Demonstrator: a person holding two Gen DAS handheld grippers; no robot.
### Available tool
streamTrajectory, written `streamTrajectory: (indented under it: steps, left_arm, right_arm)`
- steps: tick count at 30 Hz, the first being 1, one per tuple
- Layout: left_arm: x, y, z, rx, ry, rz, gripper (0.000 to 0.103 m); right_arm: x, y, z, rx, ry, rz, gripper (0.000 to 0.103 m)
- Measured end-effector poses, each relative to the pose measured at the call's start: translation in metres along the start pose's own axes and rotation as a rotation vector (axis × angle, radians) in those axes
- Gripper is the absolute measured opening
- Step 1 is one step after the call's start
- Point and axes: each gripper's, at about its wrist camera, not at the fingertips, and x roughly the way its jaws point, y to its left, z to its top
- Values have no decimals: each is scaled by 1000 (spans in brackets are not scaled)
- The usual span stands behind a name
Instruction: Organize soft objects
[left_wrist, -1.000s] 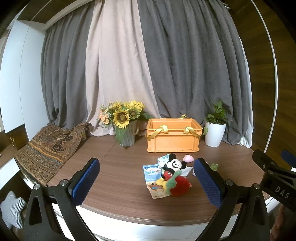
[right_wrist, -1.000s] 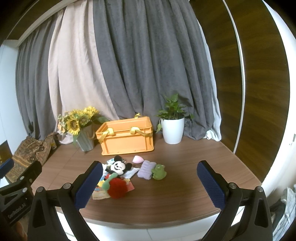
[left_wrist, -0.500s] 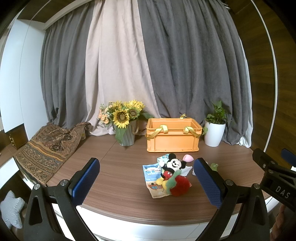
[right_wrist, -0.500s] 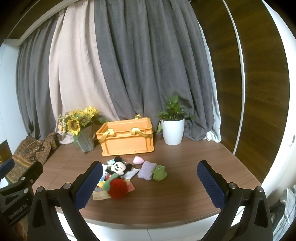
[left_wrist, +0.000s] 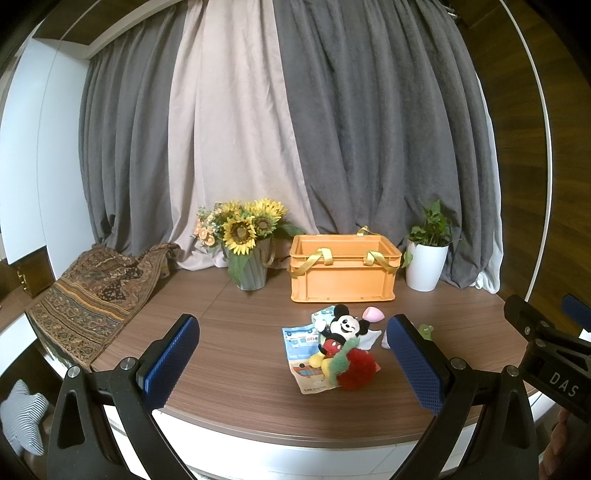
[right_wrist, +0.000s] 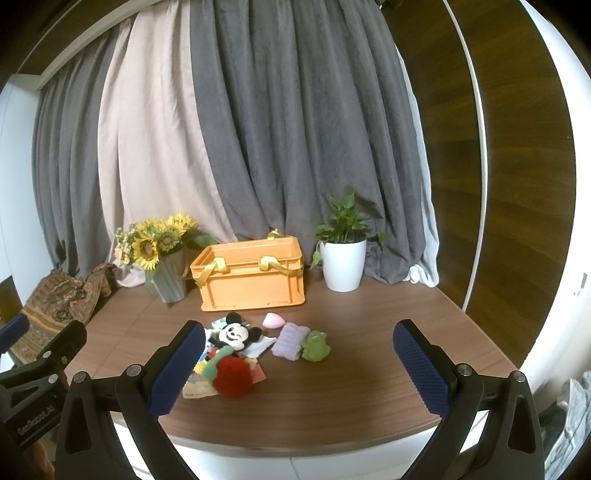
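A pile of soft things lies mid-table: a Mickey Mouse plush (left_wrist: 341, 330) (right_wrist: 232, 336), a red pom-pom with green trim (left_wrist: 356, 371) (right_wrist: 232, 376), printed cloth pouches (left_wrist: 301, 349), a pink sponge (left_wrist: 373, 314) (right_wrist: 273, 319), a lilac cloth (right_wrist: 291, 340) and a green frog (right_wrist: 315, 345). Behind them stands an open orange crate (left_wrist: 341, 269) (right_wrist: 251, 275) with yellow straps. My left gripper (left_wrist: 293, 363) and right gripper (right_wrist: 299, 369) are both open and empty, held before the table's front edge.
A sunflower vase (left_wrist: 247, 254) (right_wrist: 168, 266) stands left of the crate, a white potted plant (left_wrist: 426, 260) (right_wrist: 343, 254) right of it. A patterned throw (left_wrist: 92, 288) drapes the table's left end. Curtains hang behind. The table's front edge (left_wrist: 295, 432) curves.
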Motion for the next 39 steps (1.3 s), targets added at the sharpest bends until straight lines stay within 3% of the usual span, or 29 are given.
streamTrajectory:
  steps: [18, 21, 27, 39]
  left_arm:
    - [1, 1, -1, -6, 2, -2, 103]
    - [6, -4, -5, -14, 30, -29, 103]
    - [34, -14, -13, -23, 108, -41, 103]
    - [116, -28, -15, -11, 156, -71, 103]
  right_arm:
    - [2, 0, -1, -3, -1, -2, 103]
    - [8, -5, 2, 2, 12, 1, 103]
    - [35, -19, -1, 20, 54, 5, 103]
    - [118, -16, -8, -2, 132, 8, 103]
